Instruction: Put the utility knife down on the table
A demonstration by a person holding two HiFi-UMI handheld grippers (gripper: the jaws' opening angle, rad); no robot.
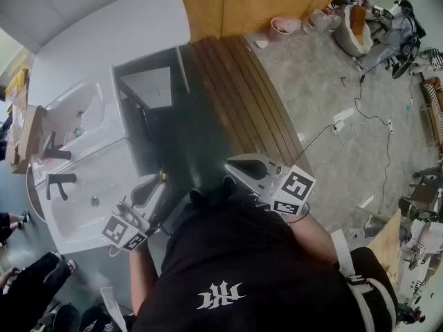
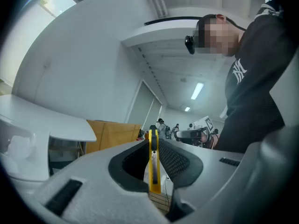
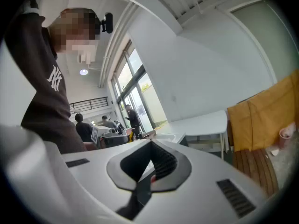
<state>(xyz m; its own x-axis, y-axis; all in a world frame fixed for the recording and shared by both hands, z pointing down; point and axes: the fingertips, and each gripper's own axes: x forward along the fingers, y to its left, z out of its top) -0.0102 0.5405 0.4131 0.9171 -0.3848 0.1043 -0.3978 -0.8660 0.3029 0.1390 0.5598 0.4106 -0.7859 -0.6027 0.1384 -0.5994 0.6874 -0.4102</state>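
My left gripper (image 2: 153, 135) is shut on a yellow utility knife (image 2: 153, 164). The knife stands on edge between the black pads, and its tip reaches just past the fingertips. In the head view the left gripper (image 1: 156, 185) is held at waist height beside a white washbasin unit (image 1: 104, 185), with the knife's yellow end (image 1: 163, 176) showing at its tip. My right gripper (image 1: 234, 167) hangs level with it on the right. Its jaws (image 3: 150, 143) meet at the tips with nothing between them. A white table (image 1: 118, 33) stands further ahead.
Two black taps (image 1: 61, 178) stand on the basin unit. A dark open cabinet (image 1: 149, 92) sits under the table. Wooden planks (image 1: 239, 95) and concrete floor with cables (image 1: 346, 123) lie to the right, with clutter at the far right. People stand at the lower left.
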